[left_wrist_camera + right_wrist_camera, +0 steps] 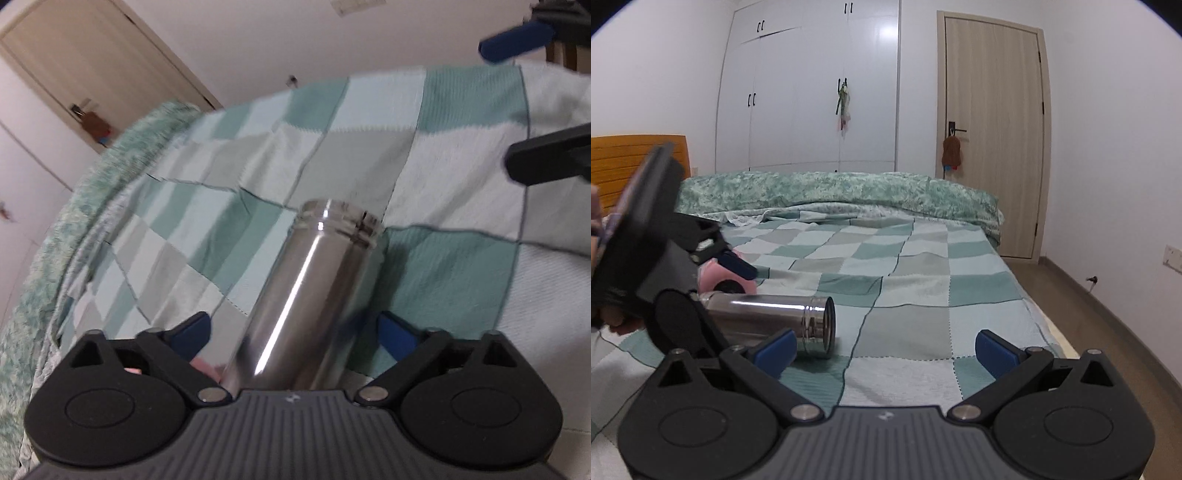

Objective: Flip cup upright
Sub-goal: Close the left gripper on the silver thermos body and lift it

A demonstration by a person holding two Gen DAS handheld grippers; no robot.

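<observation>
The shiny cylindrical stainless-steel cup (775,319) lies on its side on the teal, grey and white checkered bedspread (912,273), open threaded mouth pointing away from the left gripper (293,332), whose blue-padded fingers are spread to either side of the cup's body without visibly touching it. The right gripper (885,349) hovers just beside the cup's mouth with its fingers wide apart and nothing between them. A pink soft object (718,275) lies just behind the cup, a rumpled green patterned duvet (842,192) is heaped along the bed's far side, and a pale wooden door (993,136) stands beyond.
</observation>
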